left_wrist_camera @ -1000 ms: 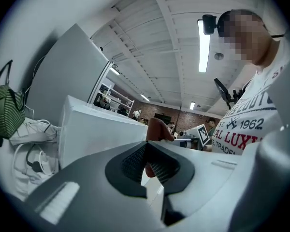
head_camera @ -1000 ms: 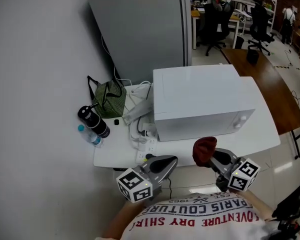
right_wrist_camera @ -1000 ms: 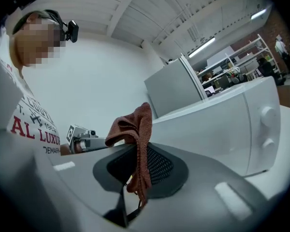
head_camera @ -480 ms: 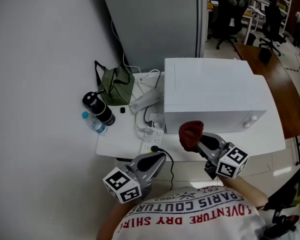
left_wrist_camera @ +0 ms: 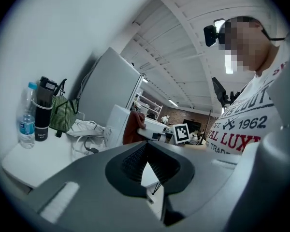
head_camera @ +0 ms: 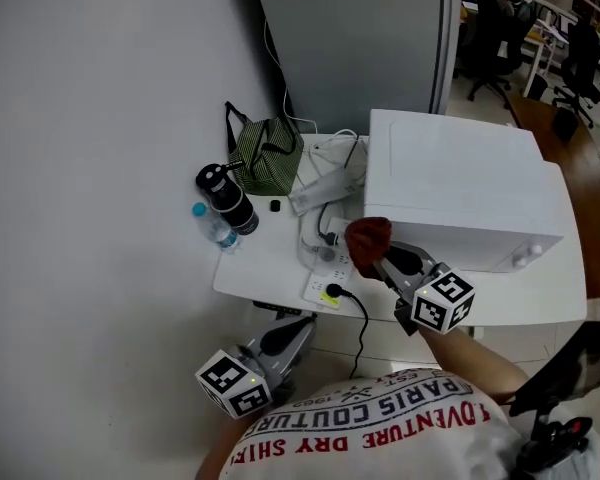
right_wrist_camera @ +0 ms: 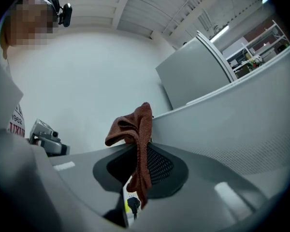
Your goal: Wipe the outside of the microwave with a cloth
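Right gripper point(head_camera: 378, 256): my fingers are clamped on the rust-red cloth point(head_camera: 366, 238), held by the left front corner of the white microwave point(head_camera: 460, 183). Left gripper point(head_camera: 285, 336): fingers pressed together, empty, below the bench point(head_camera: 255, 268) edge. Risk: the cloth's hanging tail may snag the power strip point(head_camera: 323, 290) cables just beside, or slip under wiping pressure. Legible: my shirt reads "PARIS COUTURE", "1962"

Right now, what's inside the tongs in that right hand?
A rust-red cloth, pinched in the right tongs beside the microwave. It bunches above them and hangs below; the strip clamped between them is covered.
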`<state>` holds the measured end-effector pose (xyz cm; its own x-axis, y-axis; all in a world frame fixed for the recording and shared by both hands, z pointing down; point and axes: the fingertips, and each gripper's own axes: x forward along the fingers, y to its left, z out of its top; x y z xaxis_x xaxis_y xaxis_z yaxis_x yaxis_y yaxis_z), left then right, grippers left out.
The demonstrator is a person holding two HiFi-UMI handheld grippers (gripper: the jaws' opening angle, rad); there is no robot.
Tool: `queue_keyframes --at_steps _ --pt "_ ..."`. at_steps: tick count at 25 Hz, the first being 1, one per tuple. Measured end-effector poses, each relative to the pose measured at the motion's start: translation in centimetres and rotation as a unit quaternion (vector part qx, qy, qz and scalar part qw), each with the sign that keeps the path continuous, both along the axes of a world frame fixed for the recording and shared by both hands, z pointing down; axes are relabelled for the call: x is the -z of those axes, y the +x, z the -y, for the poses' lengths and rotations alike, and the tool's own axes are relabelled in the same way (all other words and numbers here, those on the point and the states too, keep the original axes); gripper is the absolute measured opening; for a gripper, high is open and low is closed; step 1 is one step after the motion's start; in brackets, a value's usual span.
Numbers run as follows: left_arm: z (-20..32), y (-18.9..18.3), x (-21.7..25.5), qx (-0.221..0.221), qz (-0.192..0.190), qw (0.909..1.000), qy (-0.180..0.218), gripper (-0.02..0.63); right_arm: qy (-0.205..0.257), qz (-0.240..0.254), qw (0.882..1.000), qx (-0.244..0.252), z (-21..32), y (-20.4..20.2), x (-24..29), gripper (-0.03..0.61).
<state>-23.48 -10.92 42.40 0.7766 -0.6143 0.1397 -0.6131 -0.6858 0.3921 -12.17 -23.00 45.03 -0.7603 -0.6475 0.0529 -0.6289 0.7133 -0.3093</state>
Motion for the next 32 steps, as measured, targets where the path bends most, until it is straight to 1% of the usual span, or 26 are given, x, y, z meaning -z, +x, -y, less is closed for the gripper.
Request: queue_keyframes --at_steps 3,8,11,14,19,24,32 --pt "0.0 -0.7 0.2 0.018 0.005 0.9998 0.005 0.006 0.005 -0.009 1.000 -0.008 0.8 -0.2 -0.4 0.044" --pt "-0.4 -0.2 0.1 0.019 0.006 0.9998 0.001 0.006 0.002 -0.014 1.000 -0.015 1.1 0.8 -0.9 0.044" --pt "-0.2 0.6 0.3 0.020 0.008 0.9998 0.005 0.006 0.008 -0.015 1.000 -0.026 1.4 2.0 -0.5 0.044" --pt "0.1 2.0 0.5 0.011 0.006 0.9999 0.008 0.005 0.015 -0.019 0.999 -0.040 1.3 4.1 -0.2 0.044" --pt "0.9 5.9 0.7 -0.017 0.010 0.9997 0.012 0.006 0.018 -0.027 0.996 -0.079 0.4 9.7 -0.2 0.044" --pt "1.4 11.1 0.7 -0.064 0.005 0.9979 0.011 0.005 0.017 -0.033 0.992 -0.123 -0.9 16.2 -0.4 0.044" --pt "1.3 18.7 1.1 -0.137 0.000 0.9905 0.014 0.005 0.011 -0.035 0.976 -0.214 -3.0 26.8 -0.3 0.044"
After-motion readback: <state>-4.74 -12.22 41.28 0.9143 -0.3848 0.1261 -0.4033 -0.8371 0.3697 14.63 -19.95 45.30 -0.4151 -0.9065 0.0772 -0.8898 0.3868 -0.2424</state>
